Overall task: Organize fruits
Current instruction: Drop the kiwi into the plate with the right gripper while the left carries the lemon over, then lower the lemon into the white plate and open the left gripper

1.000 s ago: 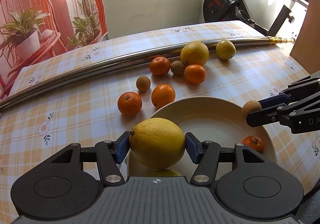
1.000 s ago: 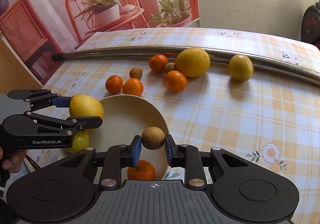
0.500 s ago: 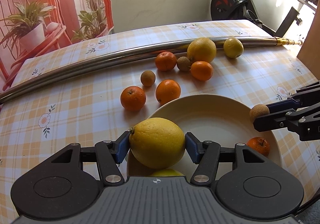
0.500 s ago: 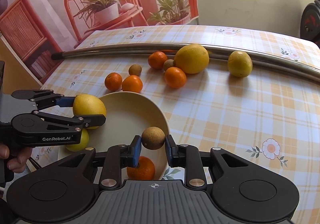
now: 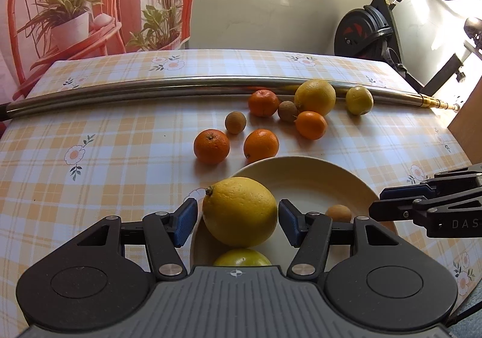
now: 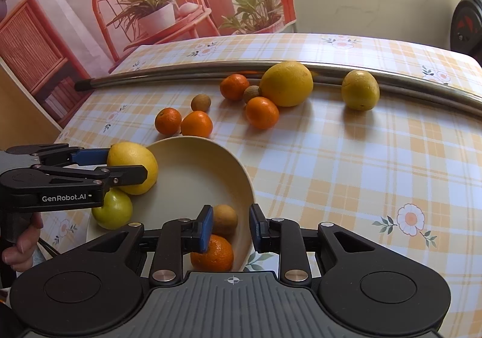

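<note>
Orange [image 6: 214, 253] in bowl [image 6: 192, 175], hand [image 6: 19, 247], right view only

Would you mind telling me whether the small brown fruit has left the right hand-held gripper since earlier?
Yes. The small brown fruit has dropped from the jaws into the plate, beside the orange.

**Citrus gathers in a cream bowl**

A large yellow lemon [image 5: 239, 211] sits at the left edge of a shallow cream bowl [image 5: 316, 175], against a greenish-yellow fruit [image 6: 113, 210]. A small brown fruit [image 6: 224, 219] and a mandarin [image 6: 212, 252] lie together on the bowl's right side. On the tabletop [image 5: 120, 142] beyond, four loose mandarins [image 5: 211, 146], two brown fruits [image 5: 235, 122], a big lemon [image 5: 314, 97] and a smaller lemon [image 5: 359, 100] lie scattered.
</note>
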A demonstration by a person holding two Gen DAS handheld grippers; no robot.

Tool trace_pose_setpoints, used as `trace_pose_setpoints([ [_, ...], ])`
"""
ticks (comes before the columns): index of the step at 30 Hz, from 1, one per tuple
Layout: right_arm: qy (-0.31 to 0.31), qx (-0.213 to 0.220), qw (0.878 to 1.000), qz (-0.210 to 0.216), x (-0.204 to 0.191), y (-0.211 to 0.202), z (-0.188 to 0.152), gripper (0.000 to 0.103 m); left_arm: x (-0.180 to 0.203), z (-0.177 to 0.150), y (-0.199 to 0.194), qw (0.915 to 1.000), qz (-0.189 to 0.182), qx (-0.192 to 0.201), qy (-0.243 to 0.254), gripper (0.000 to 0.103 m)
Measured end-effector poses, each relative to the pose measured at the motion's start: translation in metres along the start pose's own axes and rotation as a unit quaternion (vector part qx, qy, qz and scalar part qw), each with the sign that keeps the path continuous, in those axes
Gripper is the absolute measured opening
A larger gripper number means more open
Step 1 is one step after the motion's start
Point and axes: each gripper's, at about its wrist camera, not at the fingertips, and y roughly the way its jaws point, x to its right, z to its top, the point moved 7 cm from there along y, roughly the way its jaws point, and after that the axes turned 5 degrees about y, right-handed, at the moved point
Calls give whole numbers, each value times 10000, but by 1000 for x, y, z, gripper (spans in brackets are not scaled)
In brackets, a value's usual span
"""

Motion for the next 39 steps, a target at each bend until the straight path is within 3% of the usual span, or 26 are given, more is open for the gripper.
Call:
trace_pose_setpoints([
  [14,10,68,10000,-68,1,-3,1,26,-13,3,-23,9982,179,479,-320,62],
  [39,198,289,9990,-272,15,-6,8,28,-33,7,-24,9948,235,574,-805,62],
])
